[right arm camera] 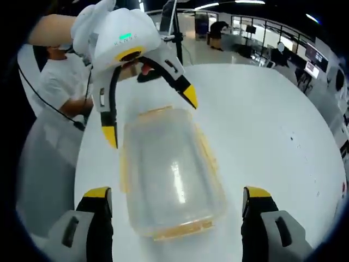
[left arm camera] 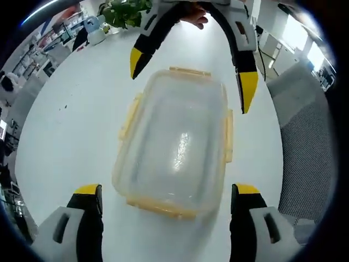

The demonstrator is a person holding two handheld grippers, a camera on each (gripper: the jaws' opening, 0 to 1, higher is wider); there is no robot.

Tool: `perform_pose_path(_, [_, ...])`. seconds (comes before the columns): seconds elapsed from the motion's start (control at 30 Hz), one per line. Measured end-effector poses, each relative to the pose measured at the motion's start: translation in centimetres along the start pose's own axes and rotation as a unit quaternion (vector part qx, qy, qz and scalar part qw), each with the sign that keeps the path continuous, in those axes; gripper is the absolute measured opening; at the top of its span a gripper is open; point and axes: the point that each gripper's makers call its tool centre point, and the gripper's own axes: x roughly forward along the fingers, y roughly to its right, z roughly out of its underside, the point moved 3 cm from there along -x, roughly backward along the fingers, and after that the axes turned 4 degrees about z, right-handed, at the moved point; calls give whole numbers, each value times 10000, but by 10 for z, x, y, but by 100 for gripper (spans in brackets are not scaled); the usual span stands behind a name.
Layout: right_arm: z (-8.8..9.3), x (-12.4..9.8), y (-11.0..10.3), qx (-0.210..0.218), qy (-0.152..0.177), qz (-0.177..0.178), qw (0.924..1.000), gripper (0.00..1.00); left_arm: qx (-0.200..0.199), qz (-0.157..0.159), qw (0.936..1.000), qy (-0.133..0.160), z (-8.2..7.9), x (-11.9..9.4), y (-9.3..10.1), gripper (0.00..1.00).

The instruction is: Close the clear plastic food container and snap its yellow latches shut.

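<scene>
White round table (left arm camera: 71, 109) in an open office carries the clear container (left arm camera: 174, 144) at its middle, lid resting on top. The left gripper (left arm camera: 166, 199) and right gripper (right arm camera: 177, 202) face each other across it, jaws spread wide and holding nothing — likely so placed to press the yellow latches (left arm camera: 229, 136) from both ends.

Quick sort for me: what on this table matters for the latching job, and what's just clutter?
For the job:
container, lid on
yellow latches
left gripper, jaws open
right gripper, jaws open

Just lying about:
potted plant
blue and white jug
grey chair
white table
</scene>
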Motion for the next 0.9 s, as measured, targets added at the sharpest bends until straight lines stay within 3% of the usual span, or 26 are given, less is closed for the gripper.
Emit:
perform_pose_path(0.5, [3,-11,1,505,356,174,9979,100,-542,-97,9980,320,4,-8,2,99])
perform_pose_path(0.9, [5,-17,0,886,614,288,9938,100,-1026,-128,9928,609,11,-14,4,99])
